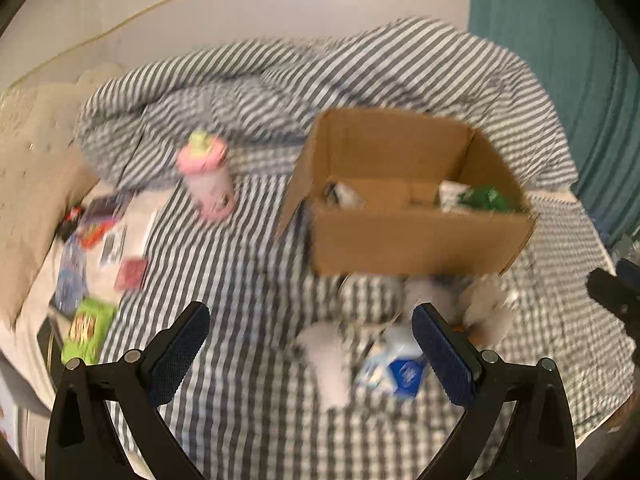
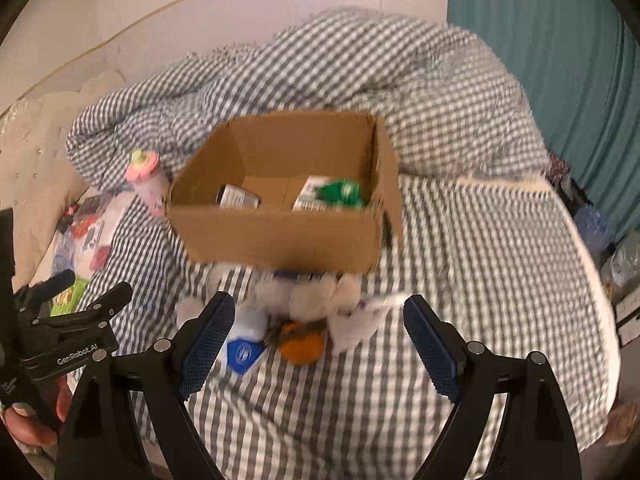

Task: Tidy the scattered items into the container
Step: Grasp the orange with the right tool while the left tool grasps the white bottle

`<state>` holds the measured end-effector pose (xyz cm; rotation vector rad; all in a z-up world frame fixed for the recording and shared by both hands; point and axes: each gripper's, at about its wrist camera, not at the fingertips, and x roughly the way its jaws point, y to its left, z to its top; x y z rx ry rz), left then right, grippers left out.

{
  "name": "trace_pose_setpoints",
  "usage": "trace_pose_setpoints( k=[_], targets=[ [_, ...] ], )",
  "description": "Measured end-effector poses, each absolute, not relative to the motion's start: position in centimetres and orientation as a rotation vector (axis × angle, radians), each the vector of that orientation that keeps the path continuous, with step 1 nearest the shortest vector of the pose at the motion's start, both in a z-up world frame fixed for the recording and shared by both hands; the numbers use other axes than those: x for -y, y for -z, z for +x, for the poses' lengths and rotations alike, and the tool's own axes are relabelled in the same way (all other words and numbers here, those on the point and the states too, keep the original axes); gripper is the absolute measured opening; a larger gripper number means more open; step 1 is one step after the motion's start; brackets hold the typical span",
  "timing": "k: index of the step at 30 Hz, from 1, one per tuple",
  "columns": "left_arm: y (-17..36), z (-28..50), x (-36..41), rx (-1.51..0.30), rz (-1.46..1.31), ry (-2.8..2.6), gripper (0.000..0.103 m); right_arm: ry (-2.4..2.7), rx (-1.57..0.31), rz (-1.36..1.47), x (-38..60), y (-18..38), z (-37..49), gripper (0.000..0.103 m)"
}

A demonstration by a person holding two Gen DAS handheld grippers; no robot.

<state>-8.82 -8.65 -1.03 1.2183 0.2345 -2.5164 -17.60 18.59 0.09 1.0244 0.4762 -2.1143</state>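
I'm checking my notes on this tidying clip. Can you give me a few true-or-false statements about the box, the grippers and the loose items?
1. The cardboard box already holds some items. True.
2. The left gripper grips the pink bottle. False: it is open and empty; the bottle lies farther away on the bed.
3. An orange item lies among the pile in front of the box. True.
4. The right gripper is shut. False: its jaws are wide apart.

Both wrist cameras look down and forward over their own spread jaws at the grey-and-white checked bed (image 1: pixel 248 264), the left from nearer its left side, the right further right, sharing the open brown cardboard box (image 2: pixel 280 236) and the pink bottle (image 1: pixel 208 180).
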Motion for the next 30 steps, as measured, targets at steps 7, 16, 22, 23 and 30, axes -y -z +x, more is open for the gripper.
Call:
trace_pose_setpoints(
  k=[7,16,22,23,30],
  targets=[
    [6.1,-5.7,8.7,-0.283,1.290,2.461,0.103,2.098,-0.528,1.088,-19.3,5.0,-15.6,0.086],
    [11.7,-6.4,7.5,-0.285,1.399,2.411,0.103,2.054,-0.567,1.206,-19.9,12.1,-16.3,0.083],
    [14.5,-8.1,7.6,-0.292,1.451,2.390,0.103,2.040,-0.556,1.283,-19.1,15.1,-18.5,0.074],
    [14.9,-8.4,7.7,-0.294,1.461,2.383,0.103,2.036,-0.559,1.289,-18.9,15.4,-18.8,0.074],
    [17.0,-10.0,8.1,-0.343,1.496,2.385,0.103,1.993,-0.556,1.308,-17.0,17.3,-20.0,0.074]
  ],
)
